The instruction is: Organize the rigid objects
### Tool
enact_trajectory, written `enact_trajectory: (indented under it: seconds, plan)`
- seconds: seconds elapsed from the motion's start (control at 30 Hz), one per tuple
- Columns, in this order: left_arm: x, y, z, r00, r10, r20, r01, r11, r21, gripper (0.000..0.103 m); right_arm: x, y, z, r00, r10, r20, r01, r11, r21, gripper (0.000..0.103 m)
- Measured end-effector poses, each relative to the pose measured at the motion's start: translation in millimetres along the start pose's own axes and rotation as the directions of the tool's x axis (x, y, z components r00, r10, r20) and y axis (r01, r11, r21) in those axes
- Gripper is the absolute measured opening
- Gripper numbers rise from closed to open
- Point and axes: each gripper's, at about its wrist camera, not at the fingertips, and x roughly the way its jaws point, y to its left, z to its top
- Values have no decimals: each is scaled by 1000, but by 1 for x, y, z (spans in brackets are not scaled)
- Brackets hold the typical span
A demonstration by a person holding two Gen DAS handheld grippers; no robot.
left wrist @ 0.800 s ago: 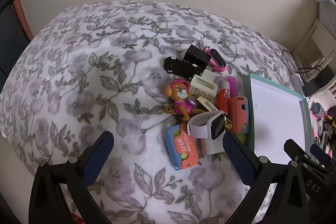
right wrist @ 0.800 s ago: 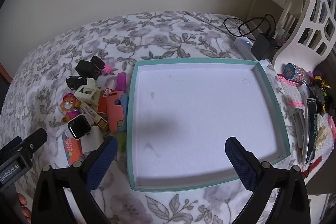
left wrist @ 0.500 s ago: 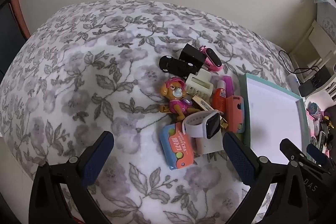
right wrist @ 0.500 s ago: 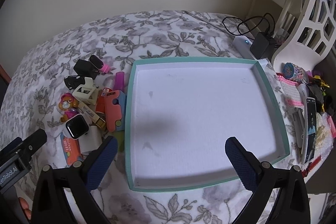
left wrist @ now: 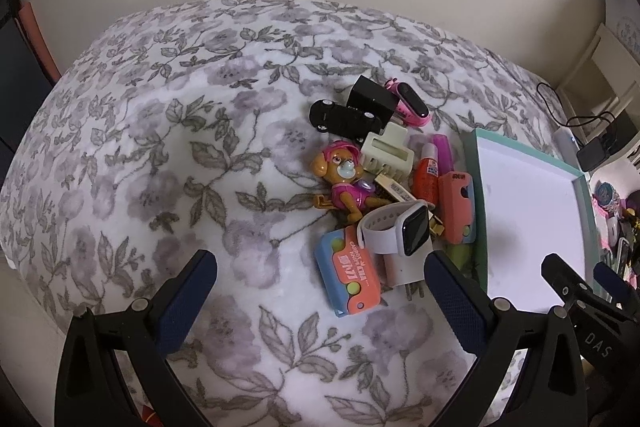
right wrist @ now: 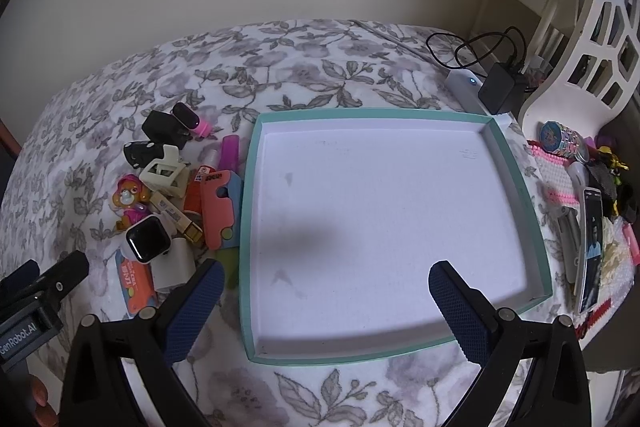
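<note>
A pile of small objects lies on the floral blanket (left wrist: 160, 147): a puppy figure (left wrist: 346, 183), a white smartwatch (left wrist: 400, 231), an orange and blue box (left wrist: 350, 273), a black toy car (left wrist: 344, 119), a cream claw clip (left wrist: 386, 153), a pink band watch (left wrist: 408, 103) and a salmon case (left wrist: 456, 203). Just right of the pile sits a teal-rimmed tray (right wrist: 248, 207) with a bare white floor. My left gripper (left wrist: 319, 259) hangs open above the pile's near edge. Open too, my right gripper (right wrist: 326, 269) hovers over the tray's near half. Neither holds anything.
Right of the tray lie a phone (right wrist: 592, 247), a round patterned case (right wrist: 560, 143) and other clutter. A white power strip with a black charger (right wrist: 500, 91) and cables sits at the back right, beside a white shelf (right wrist: 580, 47). A wall bounds the bed behind.
The left wrist view shifts only slightly. No object has moved, and both grippers stay open and empty.
</note>
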Motion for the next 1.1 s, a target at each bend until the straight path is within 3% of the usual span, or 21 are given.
enact_trajectory:
  seconds: [0.97,1.1]
  plan:
    - [9,10,-1,995,-31,-90,24,996,-82,103,1,3,0,1000,-9,-2,9,1000,-16,103]
    - [10,18,1,995,-29,-95,19,994,-110,103,0,10,3,999,21,26,-20,999,-33,103]
